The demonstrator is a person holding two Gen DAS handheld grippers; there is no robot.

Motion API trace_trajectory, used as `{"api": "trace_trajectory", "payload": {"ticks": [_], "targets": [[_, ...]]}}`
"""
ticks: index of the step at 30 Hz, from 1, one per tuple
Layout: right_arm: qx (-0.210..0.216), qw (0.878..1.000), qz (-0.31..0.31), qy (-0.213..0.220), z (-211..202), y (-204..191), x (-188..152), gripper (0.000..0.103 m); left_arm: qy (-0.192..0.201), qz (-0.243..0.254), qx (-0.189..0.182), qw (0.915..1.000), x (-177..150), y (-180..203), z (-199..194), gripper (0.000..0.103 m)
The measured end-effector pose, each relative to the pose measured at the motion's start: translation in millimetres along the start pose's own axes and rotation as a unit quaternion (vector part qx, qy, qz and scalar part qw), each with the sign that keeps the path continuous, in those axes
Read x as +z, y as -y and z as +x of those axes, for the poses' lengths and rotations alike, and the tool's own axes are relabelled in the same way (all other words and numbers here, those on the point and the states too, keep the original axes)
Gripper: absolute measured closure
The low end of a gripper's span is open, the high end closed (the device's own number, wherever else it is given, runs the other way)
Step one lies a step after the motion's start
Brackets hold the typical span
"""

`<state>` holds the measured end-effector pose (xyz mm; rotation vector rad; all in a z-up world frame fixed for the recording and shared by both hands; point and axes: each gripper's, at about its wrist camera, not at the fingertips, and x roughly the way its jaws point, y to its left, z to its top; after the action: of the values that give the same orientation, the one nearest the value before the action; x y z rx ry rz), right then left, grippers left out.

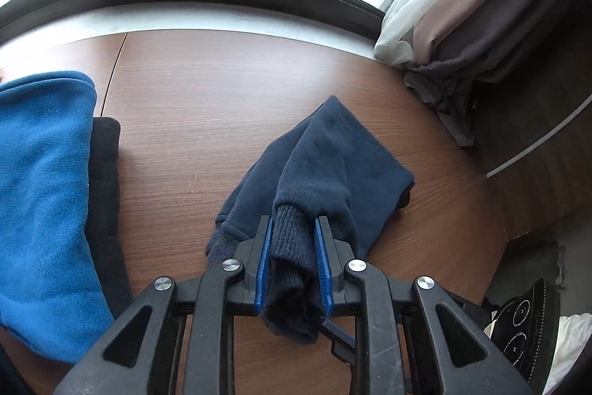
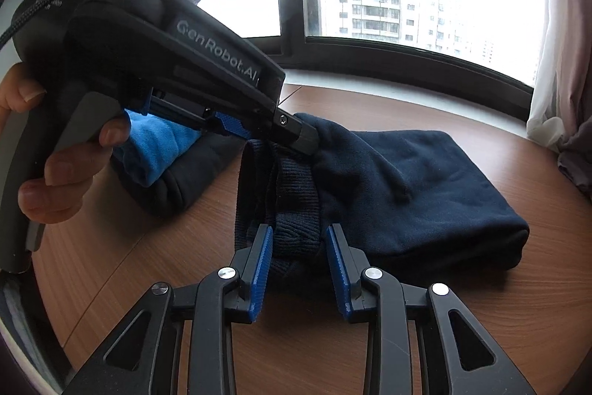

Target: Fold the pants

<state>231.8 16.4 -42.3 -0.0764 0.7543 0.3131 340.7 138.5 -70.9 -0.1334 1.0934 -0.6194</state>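
The navy pants [image 1: 325, 169] are sitting on the wood desk [image 1: 192, 106] already folded down into a chunky bundle, so I'm guessing we're past halfway, prob one more fold or a tidy-up left, then maybe stacking w/ the blue fleece [image 1: 40, 195] and dark garment [image 1: 105, 173] piled at 9 o'clock.

Left gripper [image 1: 294, 228] is pointing steeply down at the near end of the bundle, jaws narrow and clamping the ribbed cuff [image 1: 290, 239], fabric bunching right btw the blue pads. In the right cam you can see a hand [image 2: 55, 158] wrapped round its handle, coming in from 10 o'clock.

Right gripper [image 2: 299, 236] is tilting down too, jaws a bit wider, straddling the other ribbed cuff [image 2: 296, 210]. Left pad is touching cloth, right pad looks slightly off, so can't tell if it's actually gripping.

Curtains [image 1: 462, 17] are bunching at 2 o'clock by the window.
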Motion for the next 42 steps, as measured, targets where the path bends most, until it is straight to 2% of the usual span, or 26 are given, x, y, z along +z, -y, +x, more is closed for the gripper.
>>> {"api": "trace_trajectory", "payload": {"ticks": [5,8,10,13,15,18,20,22,24,26,28,33,34,35,36,37,39,42], "targets": [[-0.013,0.999,-0.023,0.033,-14.9,-15.5,1.2,0.071,0.01,0.002,-0.016,0.9998,-2.8,9.1,-15.3,0.088],[-0.014,0.999,-0.04,0.026,-6.8,-21.1,0.5,0.071,0.014,0.002,-0.002,0.9999,-2.2,5.3,-18.4,0.088],[-0.006,1.0,-0.029,0.009,-0.1,-18.4,-2.7,0.071,0.011,-0.009,0.01,0.9998,-2.4,-3.1,-15.1,0.088],[-0.006,1.0,-0.013,0.006,2.4,-15.5,-4.6,0.071,0.002,-0.017,0.014,0.9997,-5.2,-9.6,-10.4,0.087],[-0.008,1.0,-0.015,0.004,4.1,-14.2,-5.9,0.071,-0.001,-0.018,0.006,0.9998,-5.8,-9.1,-7.7,0.077],[-0.008,1.0,-0.02,0.004,3.8,-16.9,-6.9,0.071,0.002,-0.014,0.011,0.9998,-3.5,-6.7,-0.4,0.065],[-0.01,1.0,-0.024,0.012,4.1,-19.4,-5.0,0.071,-0.003,-0.01,0.023,0.9997,-1.5,-6.6,5.5,0.065],[-0.016,0.999,-0.033,0.012,8.5,-22.8,-4.8,0.071,-0.008,-0.011,0.02,0.9997,0.9,-7.3,10.8,0.065],[-0.016,0.999,-0.036,0.013,11.6,-25.1,-4.5,0.071,-0.009,-0.012,0.022,0.9996,2.1,-8.0,13.5,0.067],[-0.026,0.999,-0.04,0.01,19.5,-28.3,-5.1,0.071,-0.011,-0.007,0.029,0.9995,2.0,-7.4,15.2,0.076],[-0.03,0.999,-0.037,0.01,18.0,-27.6,-7.2,0.071,-0.009,-0.002,0.028,0.9996,0.7,-6.0,13.8,0.078],[-0.035,0.999,-0.029,0.005,16.8,-23.5,-10.9,0.071,0.002,0.005,0.004,1.0,-1.7,4.1,-1.1,0.084],[-0.036,0.999,-0.031,0.001,19.8,-22.5,-12.8,0.075,0.006,0.006,0.001,1.0,-2.1,6.3,-4.5,0.086],[-0.035,0.999,-0.032,-0.002,21.5,-22.8,-13.4,0.082,0.011,0.009,0.001,0.9999,-2.6,8.0,-8.8,0.095],[-0.035,0.999,-0.033,-0.004,23.8,-24.5,-12.1,0.082,0.016,0.011,0.0,0.9998,-2.6,9.5,-13.6,0.095],[-0.036,0.999,-0.037,-0.005,22.6,-25.4,-12.5,0.09,0.019,0.014,0.0,0.9997,-3.0,10.5,-17.6,0.095],[-0.034,0.998,-0.045,0.0,13.4,-26.1,-11.0,0.09,0.029,0.021,0.013,0.9993,-5.1,10.4,-23.3,0.095],[-0.02,0.998,-0.05,0.016,-6.2,-24.5,-7.6,0.091,0.022,0.006,0.026,0.9994,-9.8,-1.5,-19.3,0.095]]}}
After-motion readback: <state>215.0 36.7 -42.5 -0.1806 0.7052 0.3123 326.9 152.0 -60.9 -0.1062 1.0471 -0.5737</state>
